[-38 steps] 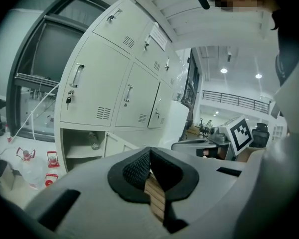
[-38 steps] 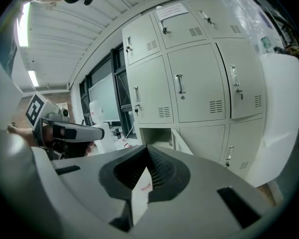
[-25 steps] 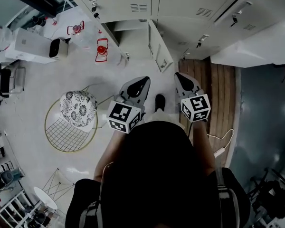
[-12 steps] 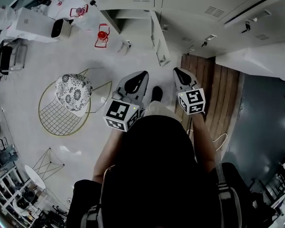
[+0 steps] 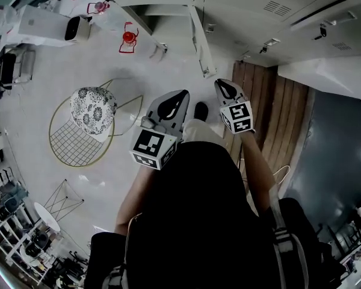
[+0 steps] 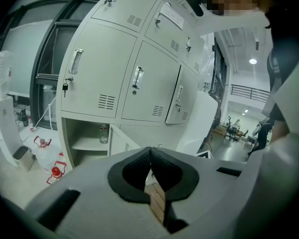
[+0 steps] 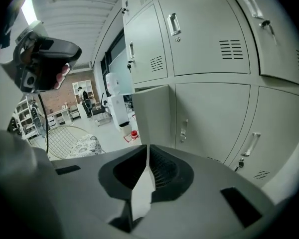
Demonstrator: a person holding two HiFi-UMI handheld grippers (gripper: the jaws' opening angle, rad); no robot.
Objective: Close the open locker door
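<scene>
Black clothing fills the foreground of the head view, where a person stands on pale floor holding a gripper in each hand. The left gripper (image 5: 179, 96) points forward with its jaws closed tip to tip and nothing between them. The right gripper (image 5: 224, 84) is held a little further ahead, its jaws likewise shut and empty. A dark shoe (image 5: 201, 110) shows between the two tools. A strip of wooden flooring (image 5: 280, 110) runs along the person's right.

To the left stands a gold wire chair (image 5: 75, 152) with a patterned cushion (image 5: 94, 109). Just ahead of the right gripper, and apart from it, is the open locker door (image 5: 200, 41). It belongs to the bottom row, is swung out towards the person and is seen edge-on from above. From the right gripper's camera its pale face rises straight beyond the closed jaws. The left gripper's camera shows the open compartment (image 6: 87, 139), with a bottle (image 6: 104, 133) on its shelf. Beyond, the grey lockers (image 5: 240, 2) span the wall, and a red object (image 5: 128, 38) lies on the floor at their foot.
</scene>
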